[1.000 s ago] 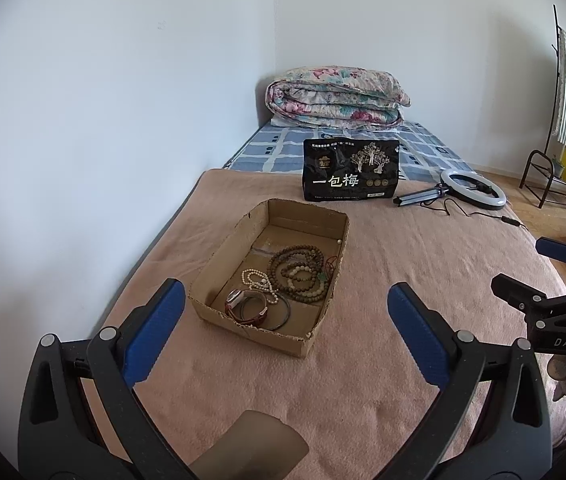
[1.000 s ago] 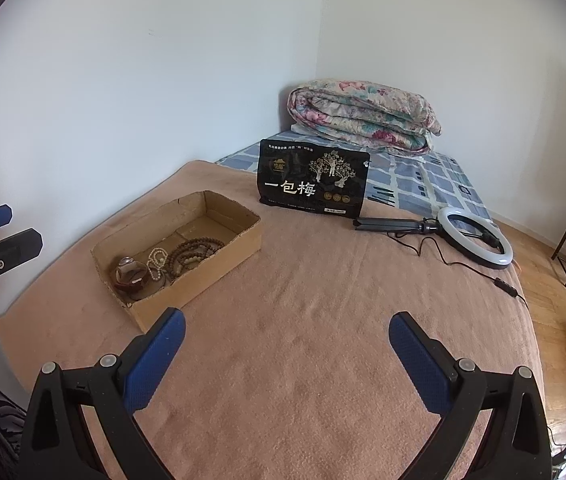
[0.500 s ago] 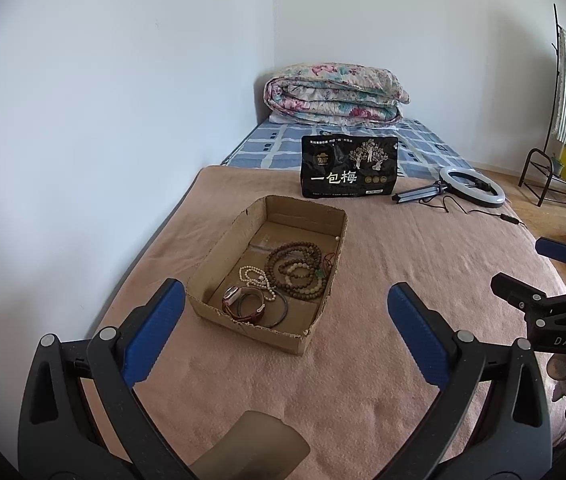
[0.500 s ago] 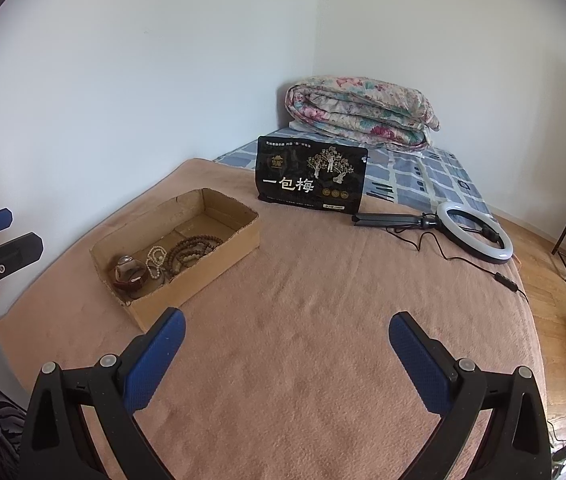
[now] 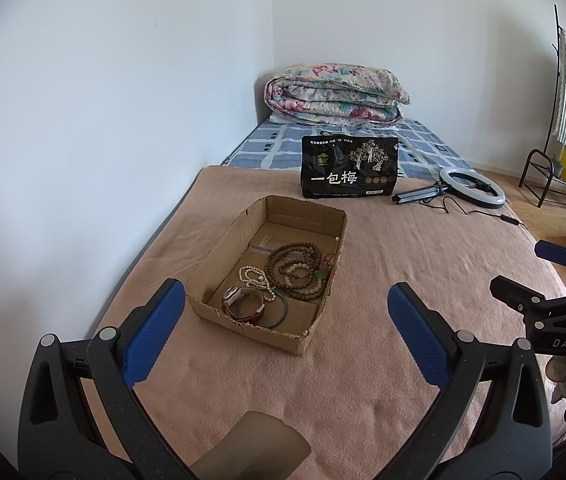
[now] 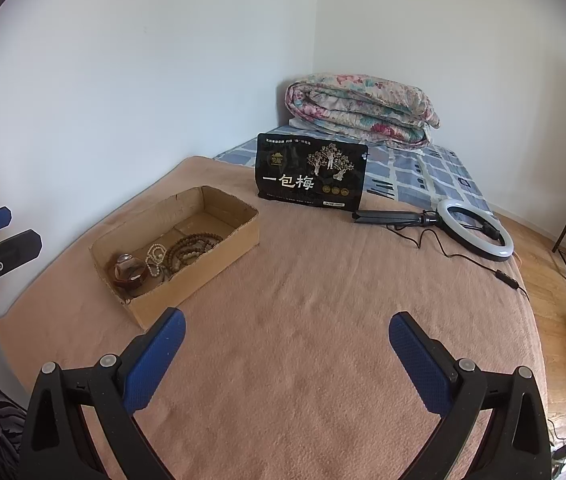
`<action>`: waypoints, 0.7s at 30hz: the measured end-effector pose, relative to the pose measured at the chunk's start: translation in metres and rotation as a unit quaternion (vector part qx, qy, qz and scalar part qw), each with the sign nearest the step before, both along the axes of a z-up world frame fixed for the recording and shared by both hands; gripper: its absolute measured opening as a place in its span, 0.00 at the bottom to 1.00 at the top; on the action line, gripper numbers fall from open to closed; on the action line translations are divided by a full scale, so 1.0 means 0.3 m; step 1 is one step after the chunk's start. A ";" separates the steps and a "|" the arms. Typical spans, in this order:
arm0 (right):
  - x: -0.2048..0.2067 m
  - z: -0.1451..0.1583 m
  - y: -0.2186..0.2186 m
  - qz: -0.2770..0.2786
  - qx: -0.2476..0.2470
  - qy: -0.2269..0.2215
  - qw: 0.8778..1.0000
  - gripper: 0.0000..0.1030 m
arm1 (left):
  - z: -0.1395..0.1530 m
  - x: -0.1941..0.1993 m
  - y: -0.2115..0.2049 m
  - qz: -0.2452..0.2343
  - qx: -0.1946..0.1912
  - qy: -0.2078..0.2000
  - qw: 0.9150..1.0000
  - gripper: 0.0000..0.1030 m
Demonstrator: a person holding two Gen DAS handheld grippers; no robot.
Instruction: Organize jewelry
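An open cardboard box [image 5: 325, 240] lies on the brown blanket, also seen in the right wrist view [image 6: 211, 264]. Inside it are brown bead strands [image 5: 295, 254], a white pearl bracelet [image 5: 253, 276], a watch with a brown strap [image 5: 243, 305] and a dark bangle [image 5: 281, 312]. My left gripper [image 5: 286, 286] hovers open just short of the box, with nothing between its blue pads. My right gripper [image 6: 287, 316] is open and empty over bare blanket, to the right of the box. Each gripper shows at the edge of the other's view: right gripper [image 5: 531, 268], left gripper [image 6: 7, 232].
Behind the box stand a black snack bag [image 5: 349, 168] and a ring light [image 5: 471, 188] with its cable. A folded floral quilt [image 5: 335, 94] sits at the bed's head. A wall runs along the left. A clothes rack [image 5: 563, 80] stands on the floor at right.
Both views drift only slightly. Both grippers stay open, and nothing in the box has moved.
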State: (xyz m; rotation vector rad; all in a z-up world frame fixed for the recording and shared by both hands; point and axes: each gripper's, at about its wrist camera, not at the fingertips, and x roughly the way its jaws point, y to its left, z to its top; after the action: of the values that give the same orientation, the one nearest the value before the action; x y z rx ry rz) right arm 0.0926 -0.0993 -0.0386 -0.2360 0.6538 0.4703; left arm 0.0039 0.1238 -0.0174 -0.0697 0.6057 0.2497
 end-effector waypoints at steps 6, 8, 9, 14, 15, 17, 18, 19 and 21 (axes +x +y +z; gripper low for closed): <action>-0.001 -0.003 -0.004 0.000 0.001 0.002 1.000 1.00 | 0.000 0.000 0.001 0.000 0.001 0.000 1.000 1.00; -0.004 -0.009 -0.002 0.000 0.002 0.004 1.000 1.00 | -0.001 0.000 0.000 0.000 0.001 0.001 1.000 1.00; -0.007 -0.010 -0.003 0.000 0.002 0.004 1.000 1.00 | 0.000 0.000 0.000 0.000 0.001 0.000 1.000 1.00; -0.005 -0.009 -0.001 -0.001 0.002 0.004 1.000 1.00 | -0.003 -0.001 0.001 0.001 0.002 0.000 1.000 1.00; -0.005 -0.009 -0.002 -0.001 0.002 0.004 1.000 1.00 | -0.001 0.000 0.001 0.000 0.001 0.000 1.000 1.00; -0.006 -0.009 -0.002 -0.001 0.002 0.005 1.000 1.00 | -0.003 0.000 0.000 0.001 0.001 0.000 1.000 1.00; -0.009 -0.011 -0.003 -0.001 0.001 0.006 1.000 1.00 | -0.002 0.000 0.001 0.001 0.001 0.000 1.000 1.00; -0.009 -0.010 0.000 -0.002 0.001 0.006 1.000 1.00 | -0.002 0.000 0.001 0.001 0.002 0.000 1.000 1.00; -0.009 -0.009 0.001 -0.002 0.001 0.007 1.000 1.00 | -0.003 0.000 0.005 0.001 0.002 0.001 1.000 1.00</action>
State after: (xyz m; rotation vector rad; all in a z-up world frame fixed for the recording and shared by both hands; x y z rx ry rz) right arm 0.0900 -0.0990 -0.0413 -0.2301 0.6670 0.4686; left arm 0.0041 0.1252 -0.0184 -0.0659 0.6062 0.2524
